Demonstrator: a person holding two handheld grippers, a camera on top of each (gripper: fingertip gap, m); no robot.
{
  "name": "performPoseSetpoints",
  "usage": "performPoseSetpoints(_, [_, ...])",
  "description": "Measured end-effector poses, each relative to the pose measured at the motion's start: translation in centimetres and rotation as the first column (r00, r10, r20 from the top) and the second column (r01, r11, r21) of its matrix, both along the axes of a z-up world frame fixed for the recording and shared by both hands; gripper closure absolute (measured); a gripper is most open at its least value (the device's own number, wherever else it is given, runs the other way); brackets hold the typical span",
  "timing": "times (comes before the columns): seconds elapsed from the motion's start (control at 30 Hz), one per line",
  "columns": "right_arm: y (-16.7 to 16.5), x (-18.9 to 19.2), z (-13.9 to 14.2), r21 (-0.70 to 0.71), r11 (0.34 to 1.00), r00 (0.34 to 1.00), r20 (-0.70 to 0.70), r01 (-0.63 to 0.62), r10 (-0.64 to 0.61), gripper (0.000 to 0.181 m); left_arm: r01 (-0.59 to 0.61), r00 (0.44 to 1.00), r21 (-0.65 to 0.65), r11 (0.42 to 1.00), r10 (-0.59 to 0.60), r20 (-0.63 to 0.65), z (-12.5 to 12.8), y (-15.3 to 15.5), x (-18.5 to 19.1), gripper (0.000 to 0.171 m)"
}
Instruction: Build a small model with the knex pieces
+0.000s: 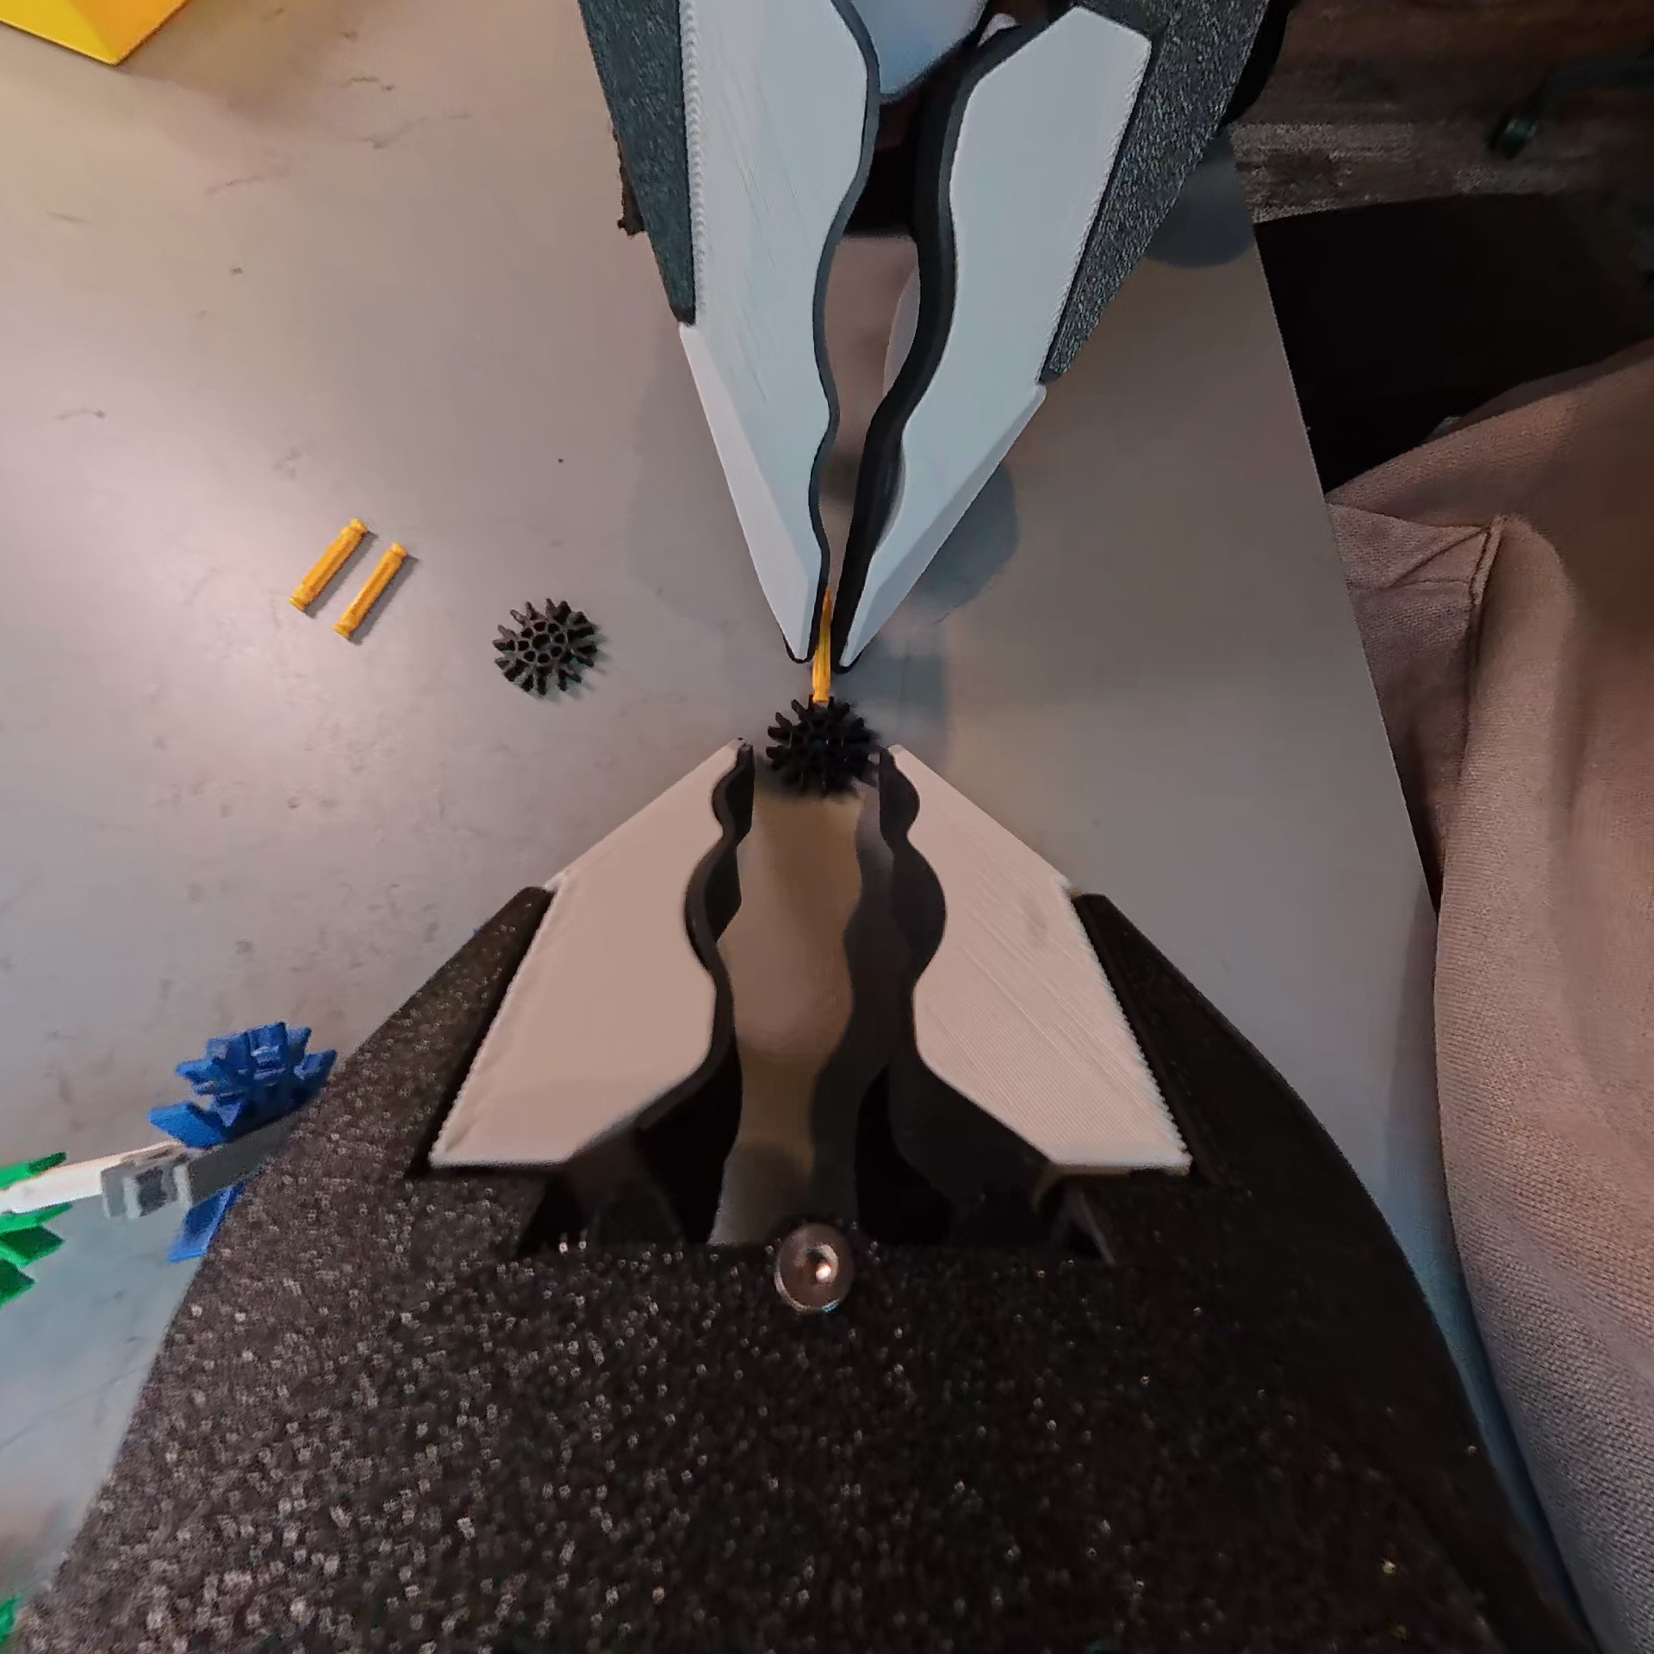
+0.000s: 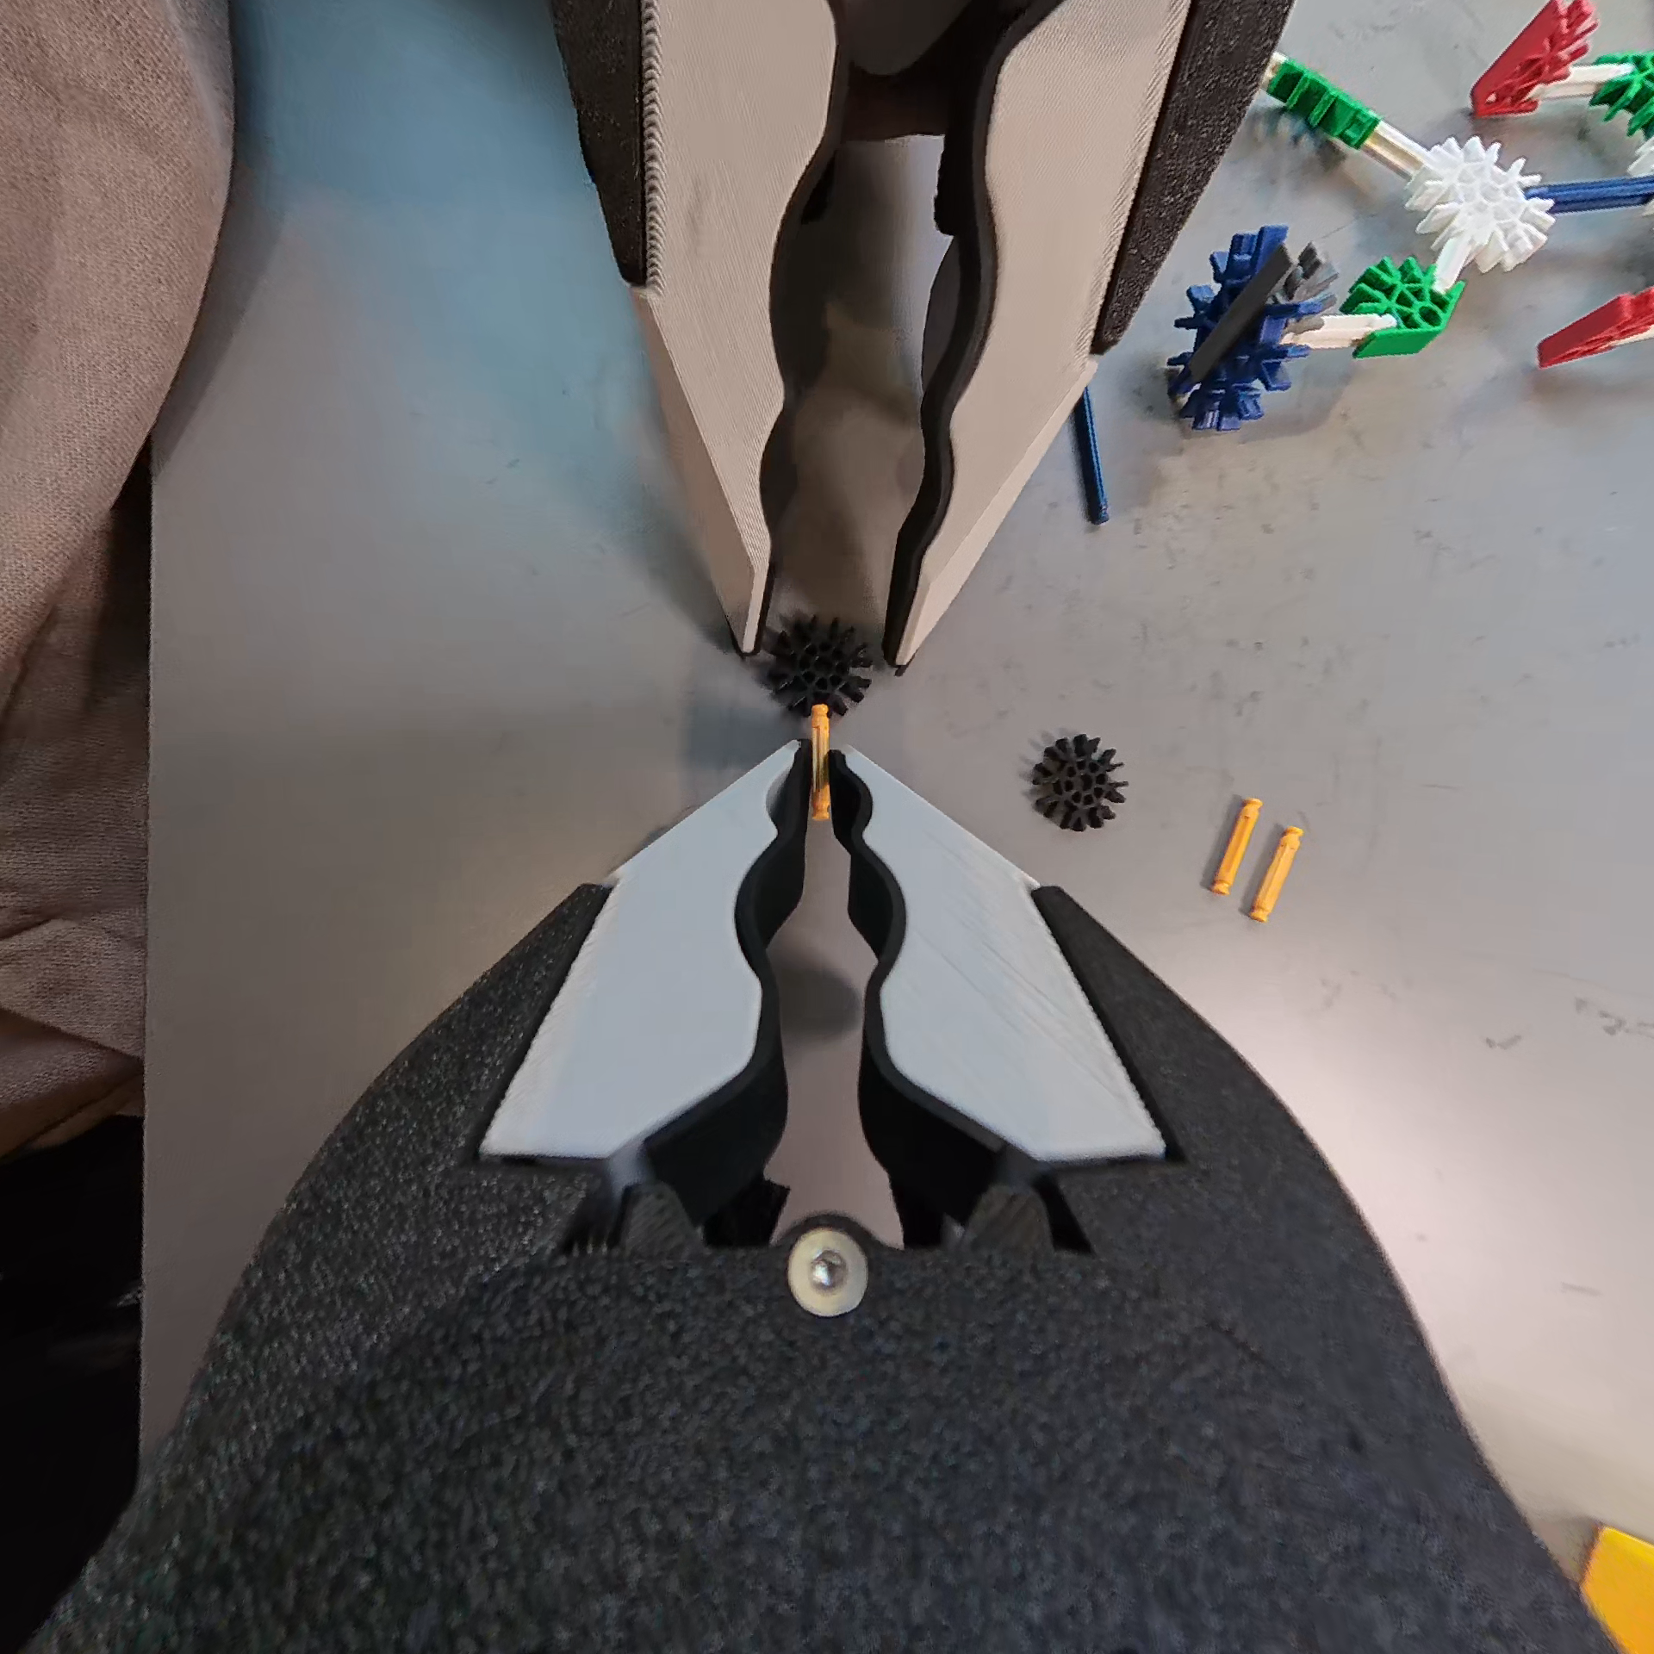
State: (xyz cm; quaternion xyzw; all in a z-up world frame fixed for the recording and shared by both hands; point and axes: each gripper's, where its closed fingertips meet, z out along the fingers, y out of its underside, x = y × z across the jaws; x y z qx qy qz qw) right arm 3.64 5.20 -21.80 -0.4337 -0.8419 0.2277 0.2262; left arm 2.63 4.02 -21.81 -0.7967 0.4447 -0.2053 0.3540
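Note:
My left gripper [image 1: 814, 750] is shut on a small black spiky connector [image 1: 821, 761], which sits between its fingertips just above the grey table [image 1: 268, 358]. My right gripper [image 2: 816, 752] is shut on a short yellow rod [image 2: 819, 788] that points forward out of its tips. The two grippers face each other tip to tip. The rod's free end [image 1: 821, 685] touches the rim of the black connector [image 2: 819, 673]. The right gripper shows at the top of the left wrist view [image 1: 823, 660], the left gripper at the top of the right wrist view [image 2: 823, 655].
A second black connector [image 1: 544, 646] and two loose yellow rods [image 1: 352, 580] lie to one side. A blue connector [image 2: 1240, 331], a loose blue rod [image 2: 1092, 456] and a green, white and red assembly [image 2: 1477, 201] lie beyond. A yellow box [image 1: 89, 22] stands at the corner. Beige fabric [image 1: 1521, 805] hangs past the table edge. The grippers are tip to tip, or close to it.

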Motion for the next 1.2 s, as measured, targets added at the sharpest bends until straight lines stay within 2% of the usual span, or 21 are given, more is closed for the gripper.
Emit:
performPoseSetpoints(0.3, [0.1, 0.2, 0.0, 0.003, 1.000, 1.000, 0.002, 0.022, -0.022, 0.179, -0.011, 1.000, -0.021, 1.000, 0.011, -0.008, -0.1, 0.1, 0.1, 0.150])
performPoseSetpoints(0.63, [0.2, 0.2, -0.2, -0.133, 0.988, 0.996, 0.063, 0.074, -0.066, 0.178, -0.010, 1.000, 0.008, 1.000, 0.011, -0.012, 0.0, -0.3, -0.4, 0.151])
performPoseSetpoints(0.77, [0.2, 0.2, -0.2, -0.169, 0.983, 0.994, 0.089, 0.076, -0.061, 0.176, -0.022, 1.000, 0.026, 0.999, 0.022, 0.022, 0.8, -0.3, -0.6, 0.151])
performPoseSetpoints(0.87, [0.5, -0.1, 0.1, -0.139, 0.987, 0.996, 0.056, 0.078, -0.071, 0.173, -0.038, 0.997, 0.048, 0.998, 0.035, 0.062, 1.7, -0.1, -0.8, 0.150])
performPoseSetpoints(0.97, [0.0, -0.8, 2.3, -0.225, 0.969, 0.992, -0.046, 0.103, -0.116, 0.172, -0.061, 0.991, 0.100, 0.993, 0.047, 0.129, 3.2, 0.2, -1.0, 0.150])
performPoseSetpoints(1.1, [-1.3, -1.3, 4.9, -0.429, 0.889, 0.967, -0.116, 0.158, -0.228, 0.166, -0.092, 0.966, 0.169, 0.981, 0.047, 0.256, 5.8, 0.4, -1.1, 0.151])
performPoseSetpoints(1.2, [-2.1, -2.0, 6.8, -0.549, 0.822, 0.940, -0.177, 0.152, -0.293, 0.165, -0.096, 0.955, 0.195, 0.976, 0.034, 0.296, 6.8, 0.4, -1.0, 0.151])
